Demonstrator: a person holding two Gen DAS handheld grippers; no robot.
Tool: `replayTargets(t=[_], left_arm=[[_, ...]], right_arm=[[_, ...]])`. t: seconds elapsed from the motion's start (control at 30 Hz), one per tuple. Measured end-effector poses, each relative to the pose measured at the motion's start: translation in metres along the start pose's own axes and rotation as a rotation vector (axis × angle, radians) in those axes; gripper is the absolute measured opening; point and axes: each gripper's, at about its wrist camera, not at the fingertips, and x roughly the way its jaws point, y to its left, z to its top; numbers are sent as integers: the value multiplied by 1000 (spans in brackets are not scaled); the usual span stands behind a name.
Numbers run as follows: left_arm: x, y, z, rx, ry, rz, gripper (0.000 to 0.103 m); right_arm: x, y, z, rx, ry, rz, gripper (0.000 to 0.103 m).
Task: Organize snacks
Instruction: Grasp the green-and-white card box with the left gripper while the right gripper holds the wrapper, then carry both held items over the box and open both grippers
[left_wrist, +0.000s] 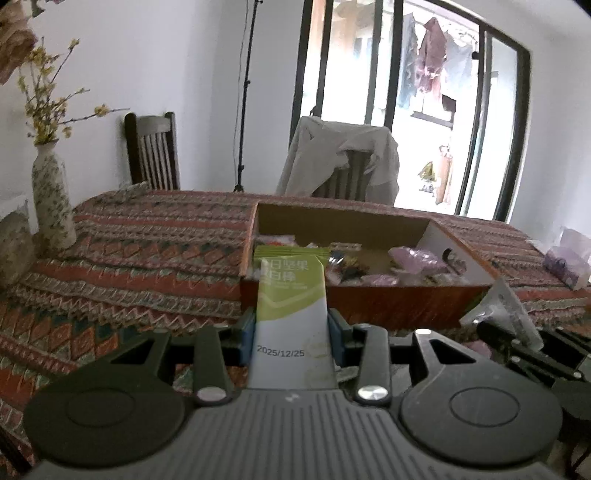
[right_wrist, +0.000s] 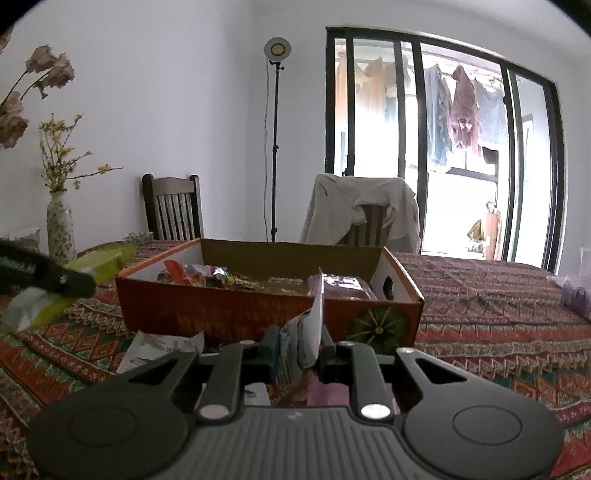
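My left gripper is shut on a tall green and white snack box with a printed date, held upright in front of the orange cardboard box. The cardboard box stands open on the patterned tablecloth and holds several snack packets, among them a purple one. My right gripper is shut on a thin pale packet, held on edge just before the cardboard box's front wall. In the right wrist view the left gripper and its green box show at the far left.
A flowered vase stands at the table's left edge. Purple packets lie at the right edge, and a crumpled white wrapper lies on the cloth before the box. Two chairs, one draped with a cloth, stand behind the table.
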Motion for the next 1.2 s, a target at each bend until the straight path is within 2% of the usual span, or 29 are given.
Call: replayTargets(t=[0.27, 0.5, 0.87, 1.13, 1.2], left_arm=[[11, -14, 24, 22, -42, -37, 40], [32, -27, 49, 35, -58, -52, 40], [83, -47, 77, 24, -67, -85, 40], [118, -35, 79, -34, -117, -61, 40], [130, -33, 74, -20, -88, -49, 40]], right_arm=[[-2, -7, 34, -22, -88, -21, 19], [19, -14, 64, -35, -127, -35, 19], [86, -25, 92, 32, -115, -38, 19], [130, -38, 80, 89, -72, -29, 19], [132, -42, 75, 117, -49, -4, 19]])
